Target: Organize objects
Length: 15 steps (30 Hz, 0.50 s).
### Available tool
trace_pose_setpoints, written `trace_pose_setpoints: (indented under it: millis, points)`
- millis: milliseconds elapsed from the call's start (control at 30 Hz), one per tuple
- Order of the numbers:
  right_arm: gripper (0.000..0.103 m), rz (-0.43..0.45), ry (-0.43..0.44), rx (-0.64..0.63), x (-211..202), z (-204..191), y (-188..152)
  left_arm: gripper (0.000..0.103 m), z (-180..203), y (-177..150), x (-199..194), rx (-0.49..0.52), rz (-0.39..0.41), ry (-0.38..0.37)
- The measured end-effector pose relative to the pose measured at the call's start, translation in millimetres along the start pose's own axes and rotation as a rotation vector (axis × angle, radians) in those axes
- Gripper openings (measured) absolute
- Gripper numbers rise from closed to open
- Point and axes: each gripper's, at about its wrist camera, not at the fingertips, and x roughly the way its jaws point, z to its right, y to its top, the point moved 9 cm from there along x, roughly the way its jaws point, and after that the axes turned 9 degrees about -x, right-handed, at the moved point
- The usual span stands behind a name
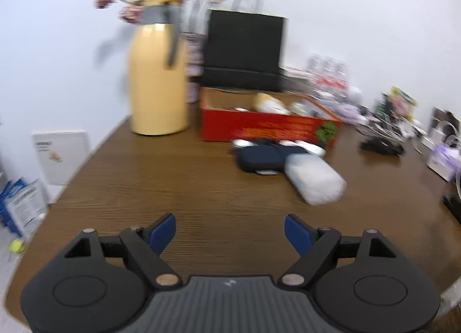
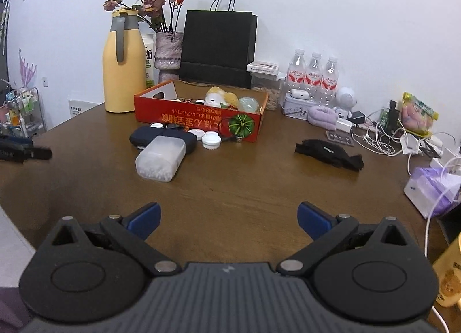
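A red cardboard box (image 2: 198, 121) (image 1: 268, 128) stands mid-table holding a soft toy (image 2: 219, 96) and small items. In front of it lie a translucent plastic case (image 2: 161, 158) (image 1: 315, 179), a dark blue pouch (image 2: 144, 137) (image 1: 259, 157) and white jar lids (image 2: 211, 141). A black folded cloth (image 2: 328, 153) (image 1: 380, 145) lies to the right. My left gripper (image 1: 230, 232) is open over bare wood, well short of the case. My right gripper (image 2: 229, 217) is open too, nothing between its blue pads (image 2: 145, 219).
A yellow thermos jug (image 2: 124, 68) (image 1: 157, 79), a vase of dried roses (image 2: 168, 50) and a black paper bag (image 2: 219, 47) stand along the wall. Water bottles (image 2: 312, 73), a tin, cables (image 2: 383, 137) and a tissue pack (image 2: 432, 189) crowd the right side. The brown table (image 2: 245, 183) ends at left.
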Motion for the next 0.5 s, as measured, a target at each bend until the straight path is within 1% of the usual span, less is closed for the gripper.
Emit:
trace_pose_setpoints:
  millis: [67, 133, 167, 233, 300, 367, 400, 433, 467, 500]
  points:
    - [0.103, 0.000, 0.015, 0.020, 11, -3, 3, 0.080, 11, -4, 13, 0.022, -0.019, -0.017]
    - [0.103, -0.001, 0.027, 0.036, 29, -5, 9, 0.080, 16, 0, 27, 0.046, -0.013, -0.034]
    - [0.103, 0.001, 0.029, 0.035, 37, -5, 12, 0.080, 19, 8, 38, 0.062, -0.003, -0.037]
    - [0.103, 0.021, 0.021, 0.032, 60, -6, 23, 0.073, 19, 23, 58, 0.072, 0.010, -0.035]
    - [0.103, 0.028, 0.004, 0.044, 89, -4, 35, 0.057, 20, 45, 85, 0.061, 0.024, -0.053]
    - [0.097, 0.028, -0.001, 0.042, 120, -5, 47, 0.054, 21, 70, 120, 0.045, 0.017, -0.075]
    - [0.095, 0.028, 0.002, 0.035, 138, -6, 54, 0.054, 19, 79, 135, 0.044, 0.007, -0.083]
    - [0.093, 0.030, 0.006, 0.029, 151, -8, 59, 0.053, 18, 89, 158, 0.045, -0.019, -0.086]
    - [0.092, 0.031, 0.015, 0.014, 166, -10, 66, 0.048, 14, 95, 178, 0.035, -0.052, -0.072]
    - [0.091, 0.030, 0.022, -0.011, 182, -13, 72, 0.039, 10, 101, 198, 0.017, -0.090, -0.057]
